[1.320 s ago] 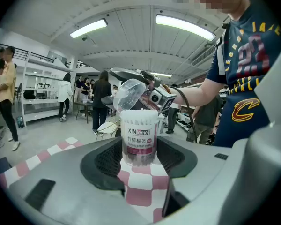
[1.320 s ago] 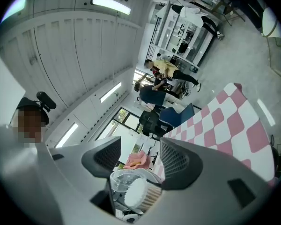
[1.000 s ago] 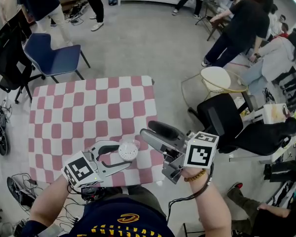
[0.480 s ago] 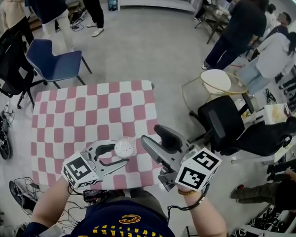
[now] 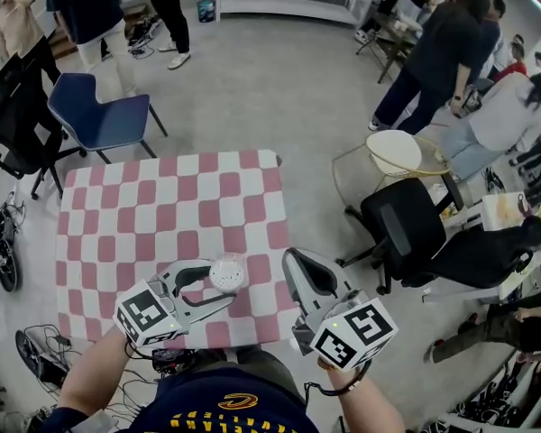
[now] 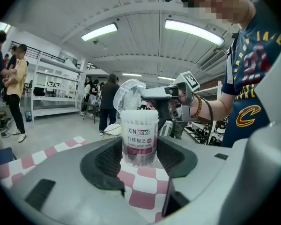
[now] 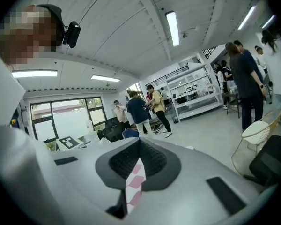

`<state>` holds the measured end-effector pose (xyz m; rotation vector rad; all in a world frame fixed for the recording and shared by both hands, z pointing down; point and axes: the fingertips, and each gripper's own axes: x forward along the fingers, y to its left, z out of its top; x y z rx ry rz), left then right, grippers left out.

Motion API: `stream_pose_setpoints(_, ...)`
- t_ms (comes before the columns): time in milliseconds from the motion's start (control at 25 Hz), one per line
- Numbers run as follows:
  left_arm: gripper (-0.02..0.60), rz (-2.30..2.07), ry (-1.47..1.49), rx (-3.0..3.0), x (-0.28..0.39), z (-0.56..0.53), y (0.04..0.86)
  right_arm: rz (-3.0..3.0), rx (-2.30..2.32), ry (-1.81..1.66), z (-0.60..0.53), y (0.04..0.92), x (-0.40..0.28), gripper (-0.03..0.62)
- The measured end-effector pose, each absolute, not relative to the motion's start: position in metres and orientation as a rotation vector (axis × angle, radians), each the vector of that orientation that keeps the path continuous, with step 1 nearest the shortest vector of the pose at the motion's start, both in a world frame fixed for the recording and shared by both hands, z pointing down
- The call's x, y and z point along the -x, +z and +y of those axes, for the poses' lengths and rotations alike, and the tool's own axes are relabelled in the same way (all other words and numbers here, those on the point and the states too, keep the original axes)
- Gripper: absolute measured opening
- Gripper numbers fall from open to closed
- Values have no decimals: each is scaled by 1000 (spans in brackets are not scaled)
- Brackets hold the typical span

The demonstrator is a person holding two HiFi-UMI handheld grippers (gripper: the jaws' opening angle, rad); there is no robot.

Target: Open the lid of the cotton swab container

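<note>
While the cotton swab container (image 5: 230, 275) stood upright on the checkered table (image 5: 144, 206), near the edge closest to the person, its white lid (image 5: 229, 271) sat in place and the task's opening had not yet been made. The left gripper (image 5: 224, 283) clasped the container from the person's side, one ribbed pad against each side of the clear wall (image 6: 139, 137), so the base was braced. To the right of the container and a little apart from it, past the table's edge, the right gripper (image 5: 295, 260) was held off the table. Its jaws had just been closing and were now clenched together with nothing between them; only a sliver of checkered cloth showed through the seam in the right gripper view (image 7: 139, 150).

By my reading the step in hand was the approach to the lid. The clenched right jaws fit a push or pry, so the next move would likely call for bringing their tip in to the lid's rim and lifting it while the left kept its clasp.

Counted: one container, one lid, two grippers, one table. Beyond the container, one blue chair (image 5: 99, 106) stood past the table's far side.
</note>
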<state>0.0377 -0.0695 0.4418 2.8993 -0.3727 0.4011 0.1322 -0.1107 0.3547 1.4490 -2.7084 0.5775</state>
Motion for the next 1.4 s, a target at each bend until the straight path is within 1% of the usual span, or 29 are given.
stream_pose_setpoints(160,233,-370,393,-2899,-39,-68,441,-2675,-1489,579,-108,363,-136,11)
stream_pose_setpoints(640,233,-401,350,-2910,-39,-69,436,-2639,-1558,379,-102,363,-143,11)
stream_pose_setpoints(1400,233,-397,370,-2927,-45,-69,433,-2672,-1518,345,-103,362,-142,11)
